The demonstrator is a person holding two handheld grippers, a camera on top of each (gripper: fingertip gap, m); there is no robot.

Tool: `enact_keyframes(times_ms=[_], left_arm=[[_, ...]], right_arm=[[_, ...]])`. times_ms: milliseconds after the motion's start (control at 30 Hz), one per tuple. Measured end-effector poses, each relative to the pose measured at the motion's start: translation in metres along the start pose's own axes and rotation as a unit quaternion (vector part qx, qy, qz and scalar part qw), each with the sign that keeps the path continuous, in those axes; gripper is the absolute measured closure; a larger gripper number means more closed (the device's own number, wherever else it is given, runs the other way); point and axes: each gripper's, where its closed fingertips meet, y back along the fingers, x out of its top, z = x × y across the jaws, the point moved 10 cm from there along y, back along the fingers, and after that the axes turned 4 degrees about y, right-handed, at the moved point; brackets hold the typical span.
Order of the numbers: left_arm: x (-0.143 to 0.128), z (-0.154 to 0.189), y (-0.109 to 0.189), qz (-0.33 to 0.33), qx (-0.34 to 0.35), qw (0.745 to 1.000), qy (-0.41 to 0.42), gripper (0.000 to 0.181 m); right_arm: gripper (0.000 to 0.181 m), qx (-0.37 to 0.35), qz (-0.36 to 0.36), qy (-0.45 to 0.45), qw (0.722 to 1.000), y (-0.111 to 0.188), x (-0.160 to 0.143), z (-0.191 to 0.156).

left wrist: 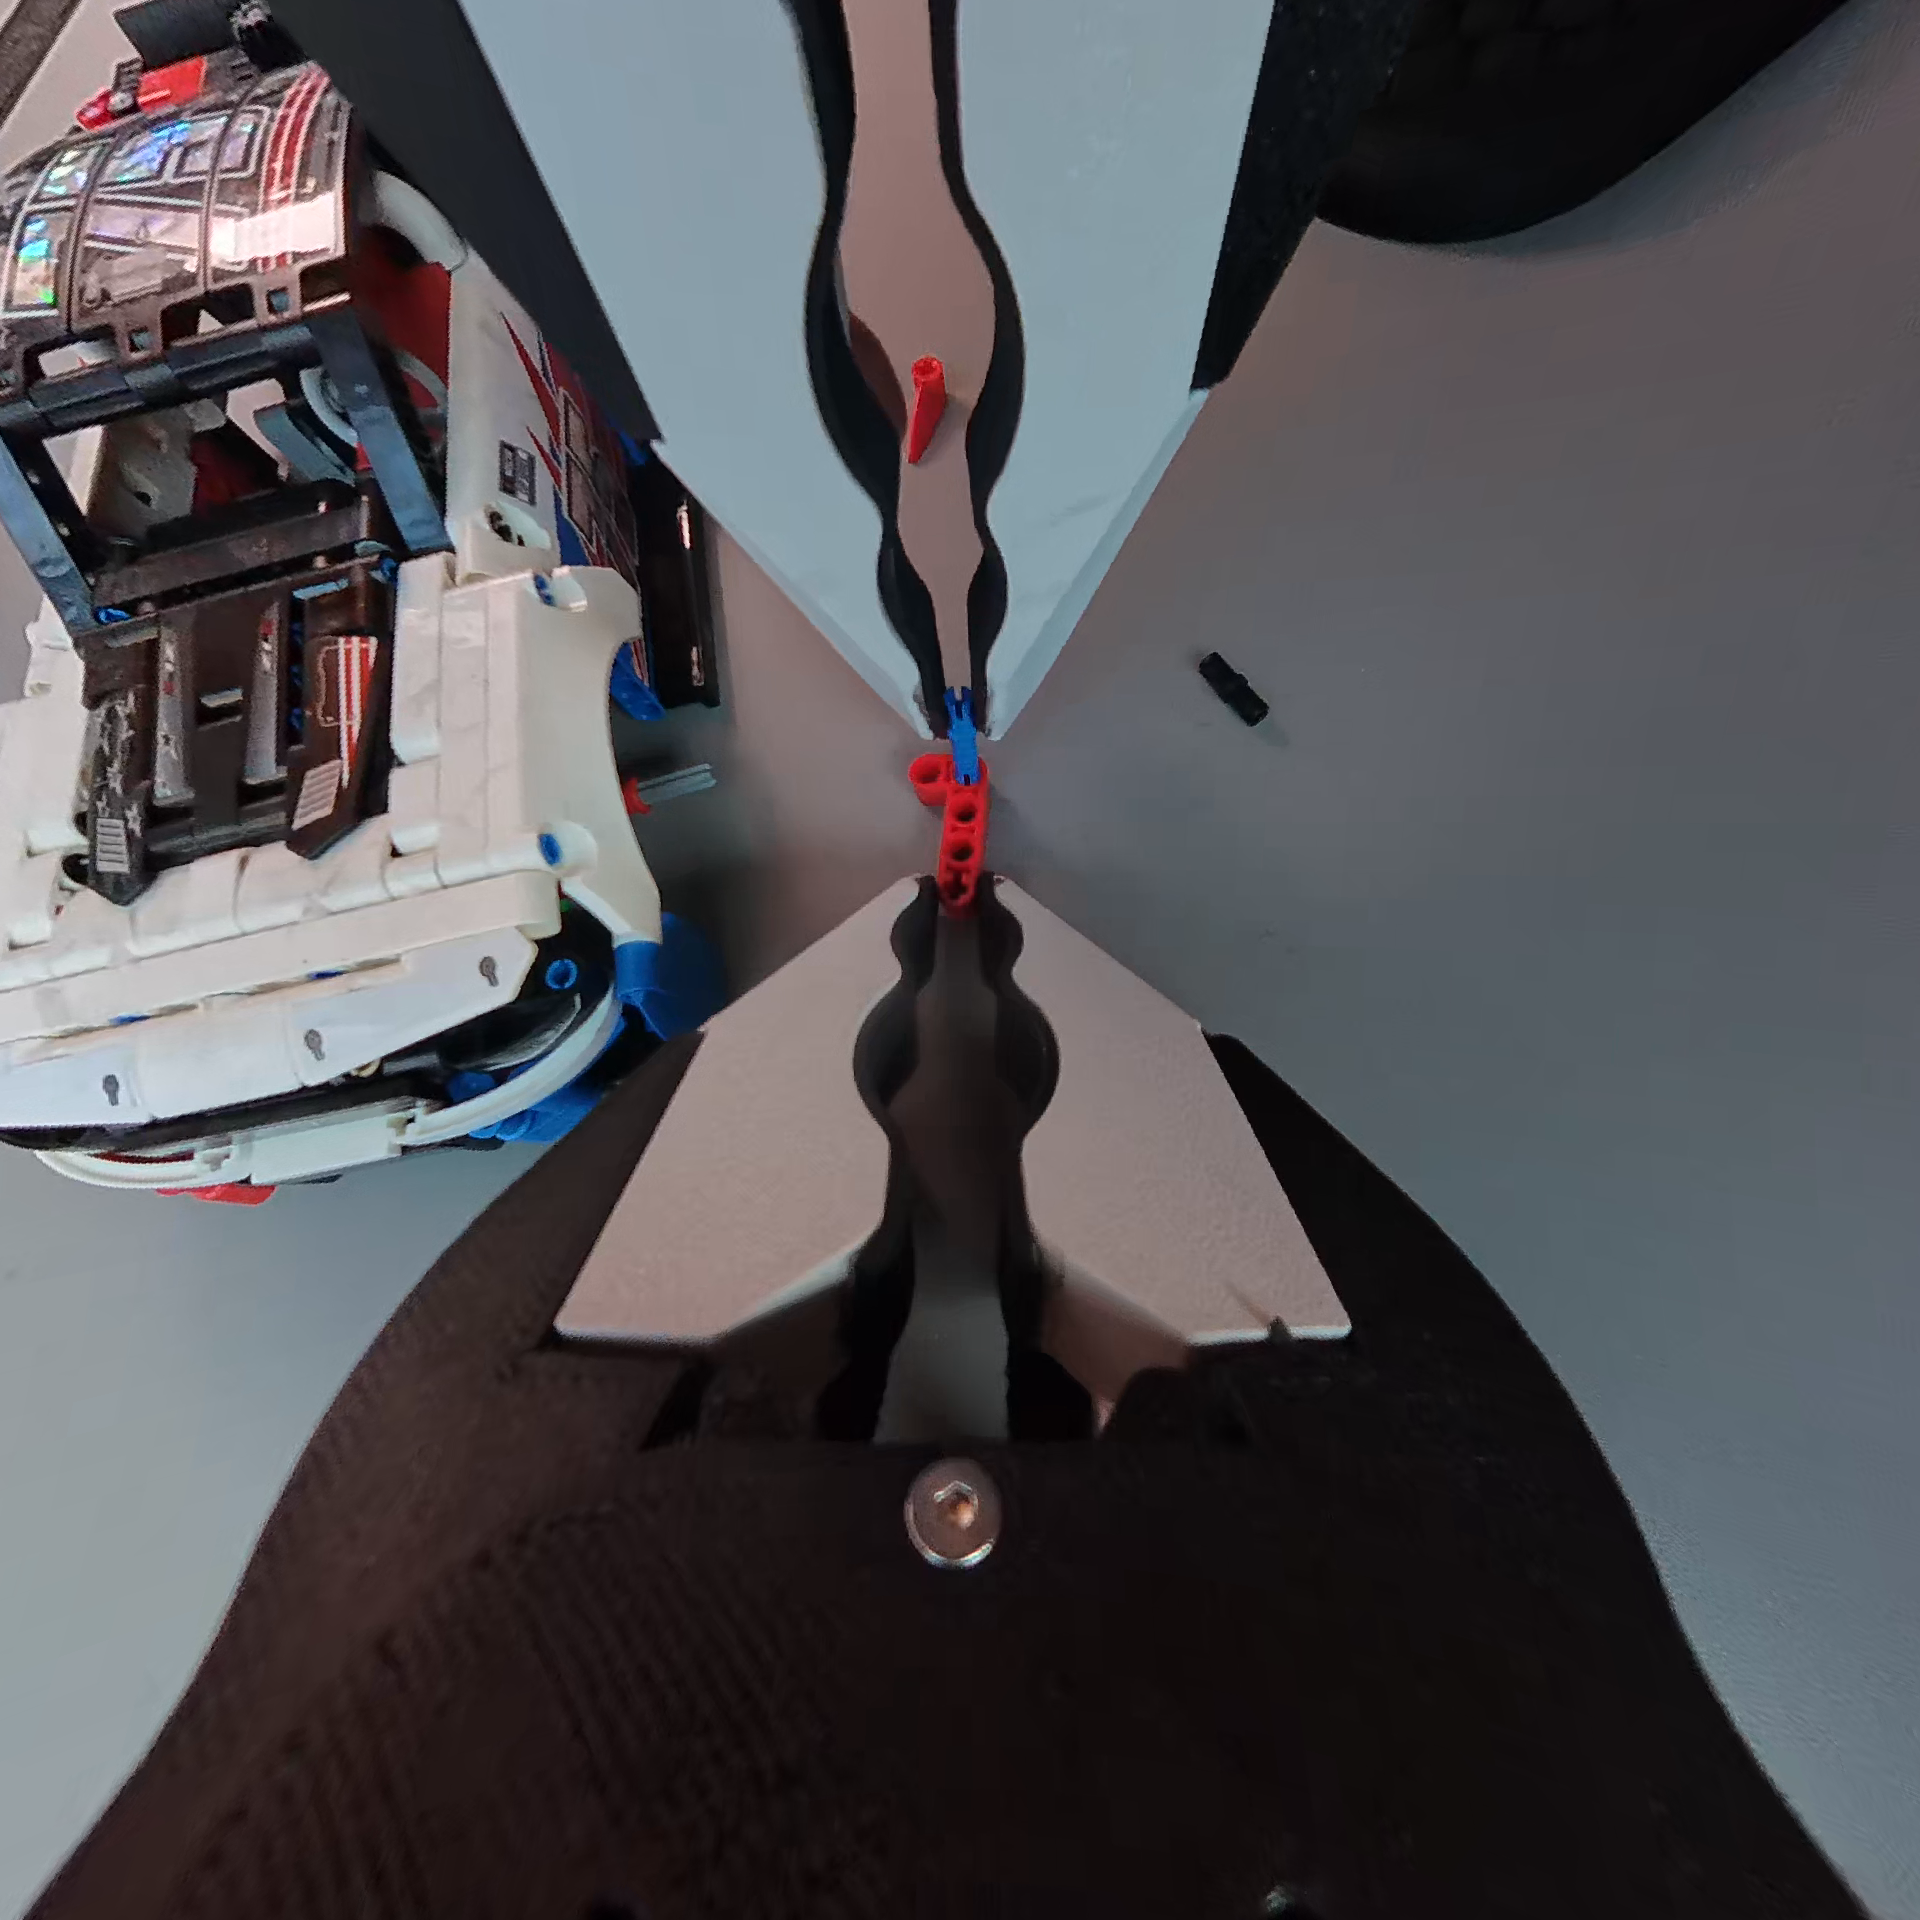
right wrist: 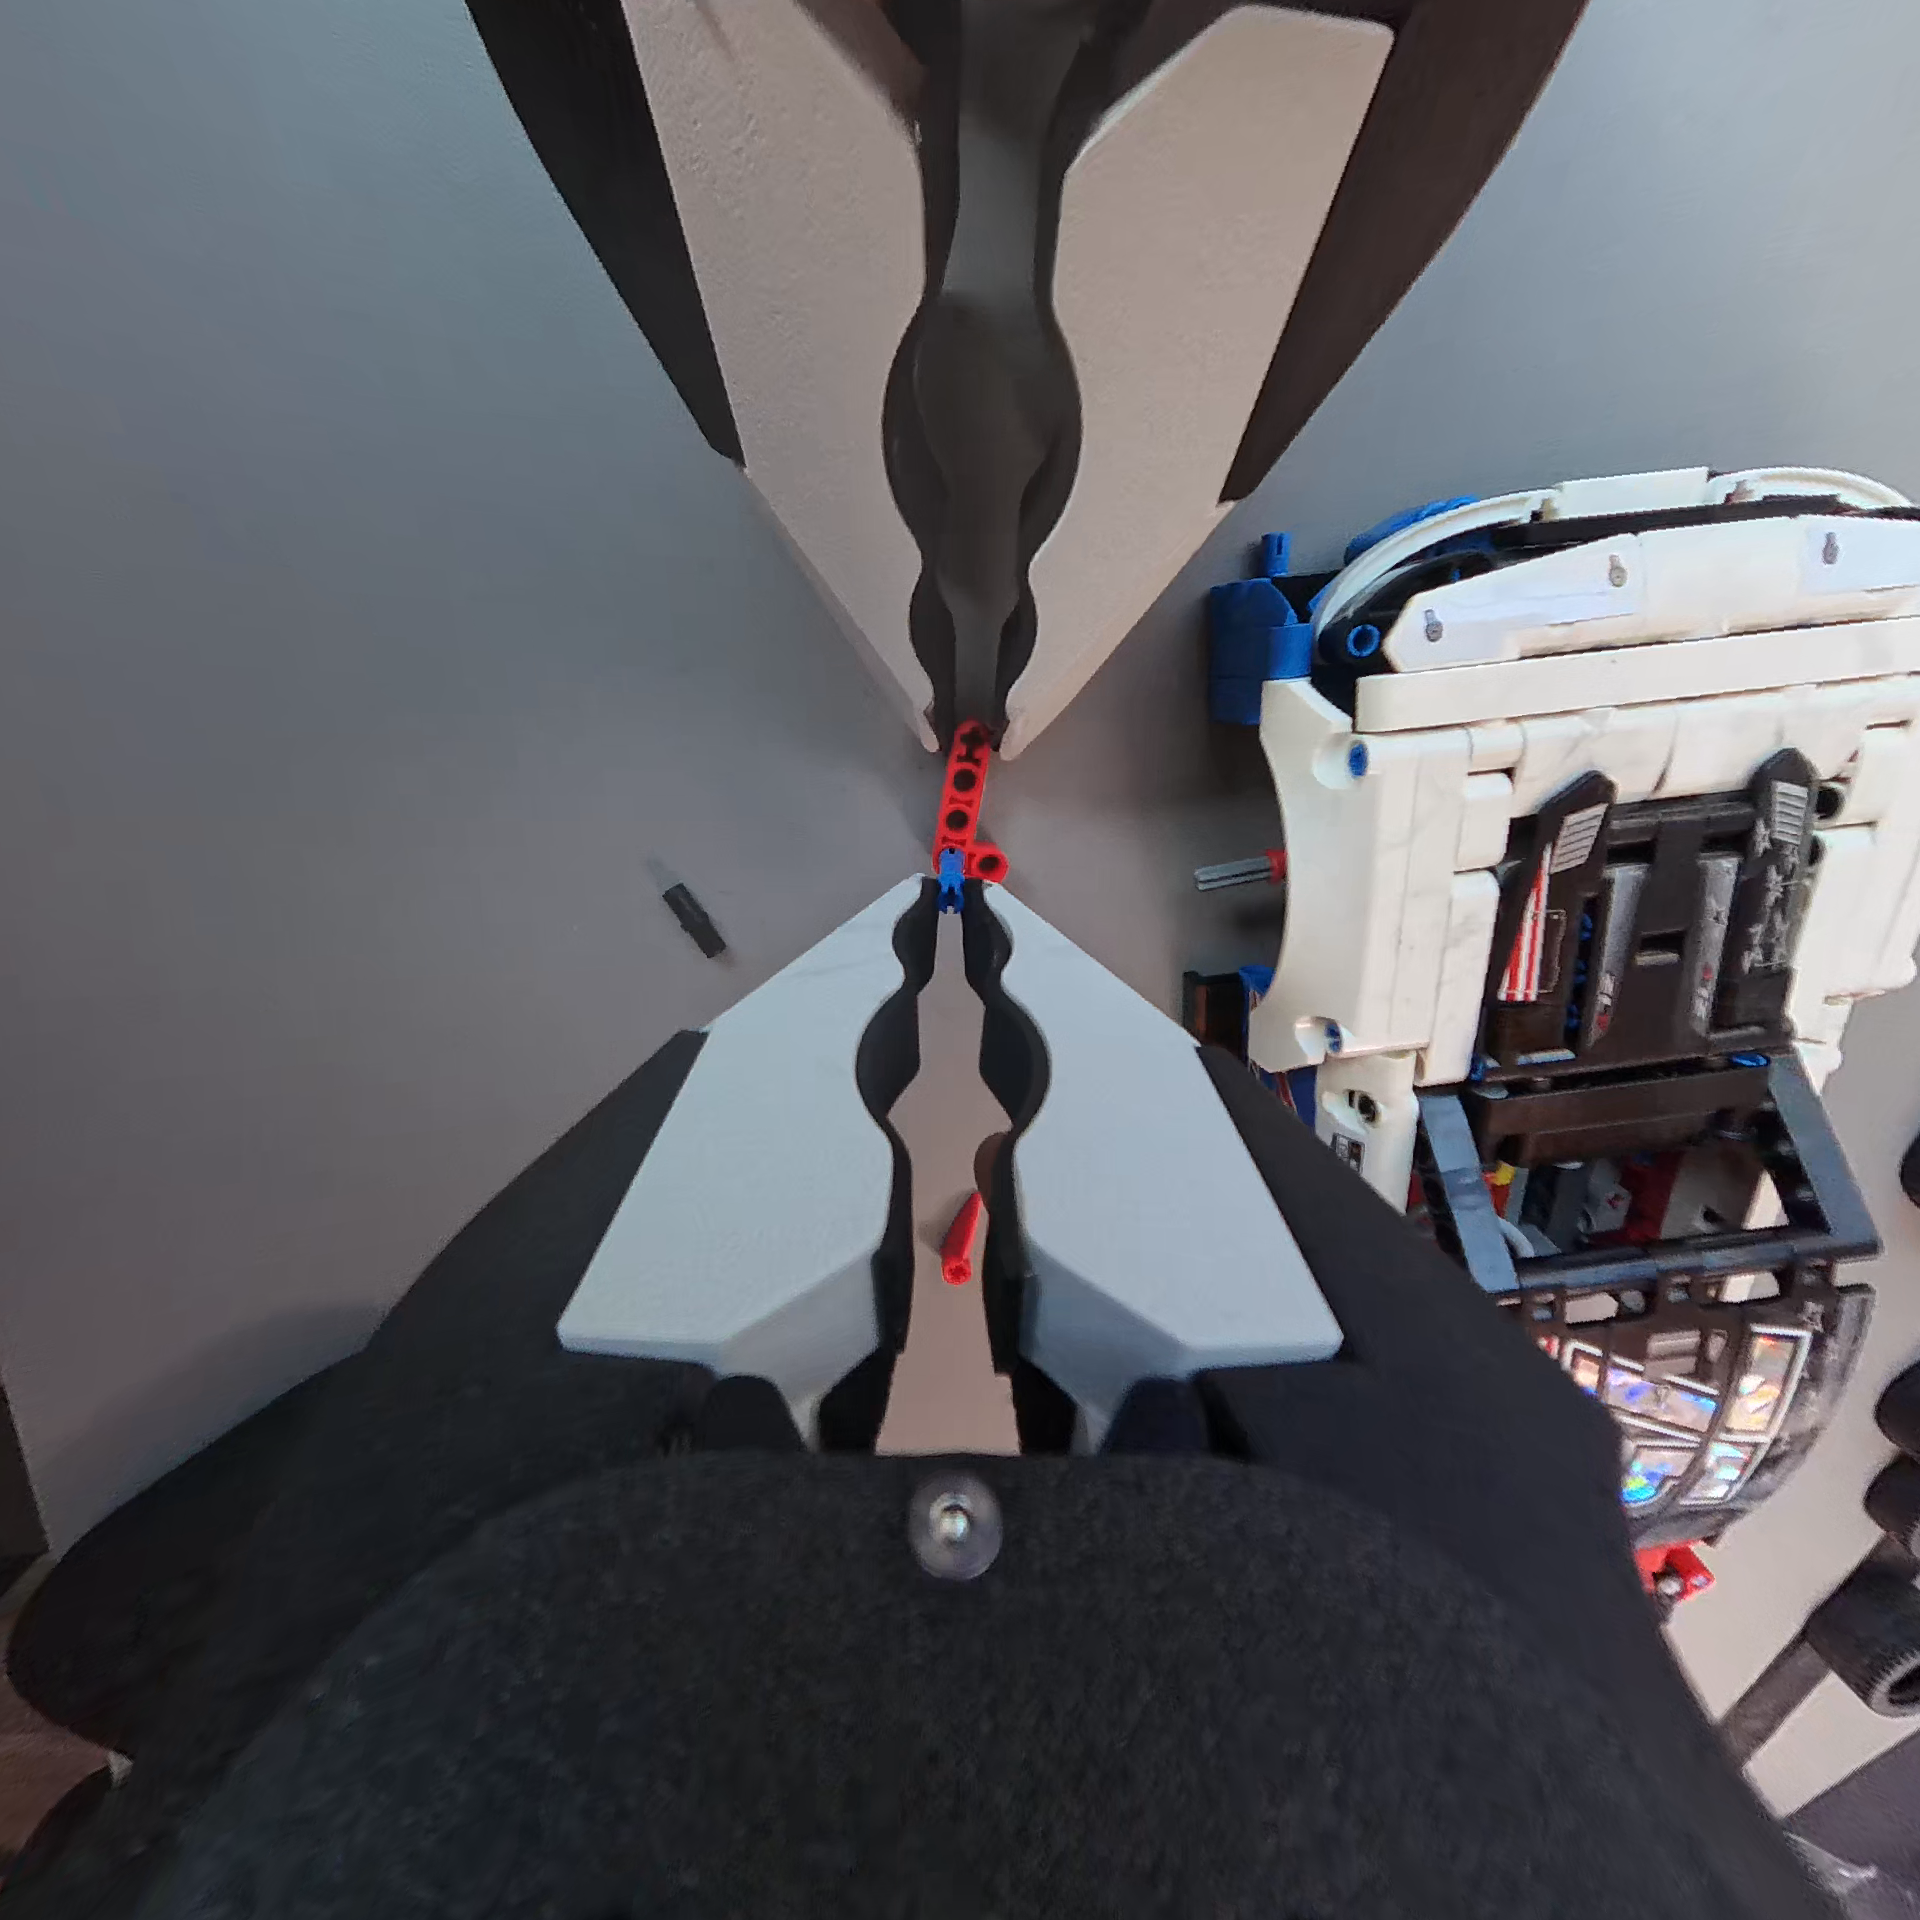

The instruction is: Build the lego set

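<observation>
At the far left of the left wrist view stood the lego car (left wrist: 301, 748), a glossy white shell with blue trim, dark ribbed panels and an iridescent windscreen, resting on the smooth matte grey table (left wrist: 1558, 1039). Just right of it, the left tongs (left wrist: 958, 896), pale wedge-shaped fingers with wavy black inner pads, were clenched on the lower end of a red L-shaped beam (left wrist: 958, 821), a studless bar pierced with round holes. Its long axis ran straight between the two tools, the short foot jutting left at the far end. There the right tongs (right wrist: 951, 894) were clenched on a blue pin (right wrist: 949, 889) seated in the beam's corner. A small red tapered piece (left wrist: 925, 407) lay on the table beyond, seen between the right tongs' fingers. Farther right lay a short black pin (left wrist: 1233, 688), well apart.
</observation>
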Motion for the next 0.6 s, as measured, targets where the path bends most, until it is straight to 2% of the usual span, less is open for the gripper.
enact_keyframes(times_ms=[167,333,467,533,600], left_arm=[[0.0,0.0,0.0,0.0,-0.001,1.0,0.0,0.176],[0.0,-0.001,0.0,0.001,-0.007,1.0,0.006,0.176],[0.0,0.001,0.0,0.001,-0.001,1.0,-0.001,0.176],[0.0,0.002,0.0,0.004,-0.009,1.0,-0.006,0.175],[-0.002,0.0,0.002,0.001,0.005,1.0,-0.002,0.176]], right_arm=[[0.179,-0.007,-0.012,0.025,1.0,-0.001,0.003,-0.002],[0.179,0.02,-0.008,0.014,1.0,-0.001,0.003,0.004],[0.179,0.043,0.008,-0.014,0.999,-0.003,0.003,0.009],[0.181,0.079,0.044,-0.018,0.996,-0.013,0.006,0.005],[0.181,0.076,0.012,-0.039,0.996,-0.015,-0.003,0.006]])
